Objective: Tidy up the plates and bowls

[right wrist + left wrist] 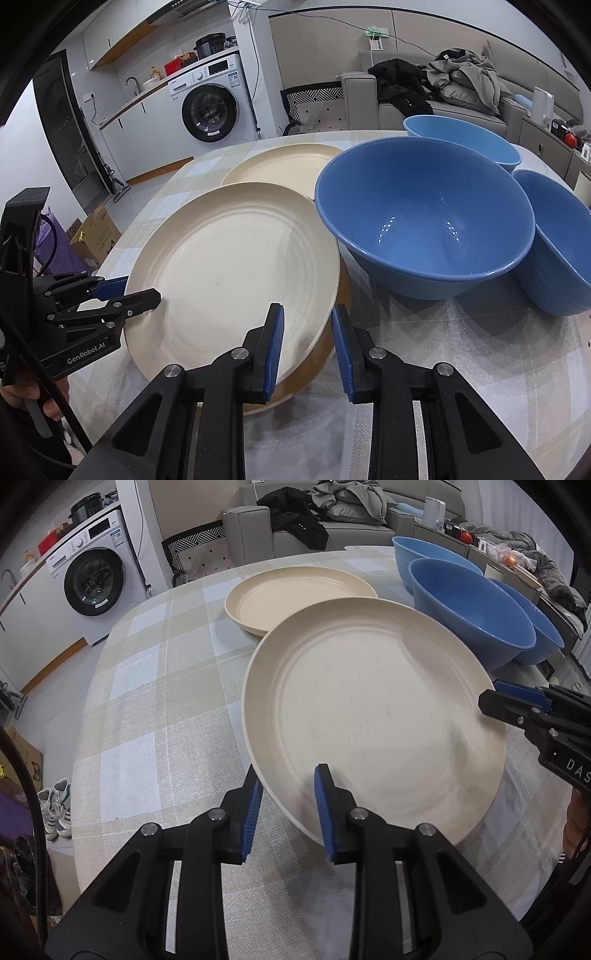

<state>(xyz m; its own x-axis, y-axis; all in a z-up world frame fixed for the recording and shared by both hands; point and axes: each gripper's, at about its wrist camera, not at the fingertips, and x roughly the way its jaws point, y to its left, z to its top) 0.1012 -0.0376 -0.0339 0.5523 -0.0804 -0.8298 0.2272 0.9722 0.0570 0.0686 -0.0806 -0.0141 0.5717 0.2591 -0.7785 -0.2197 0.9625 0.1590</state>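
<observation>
Left gripper (288,808), marked "GenRobot.AI", and right gripper (308,347) straddle, jaws apart, the cream plate's (369,716) rim beside blue bowls (424,218).

Near plate (373,716) is showing plain cream with faint ring ridges. Far plate (299,594) is showing the same cream. Three bowls are presenting in blue: the middle bowl (424,221) and the right-hand bowl (557,251) in a deeper blue, the far bowl (461,136) in a lighter blue. The desk (155,701) is wearing a checked cloth in beige, white and pale blue-grey. Left gripper (288,808) and right gripper (308,347) are both showing black bodies with blue pads. Washing machine (92,576) is appearing white with a black door. Sofa (255,528) is reading grey.
</observation>
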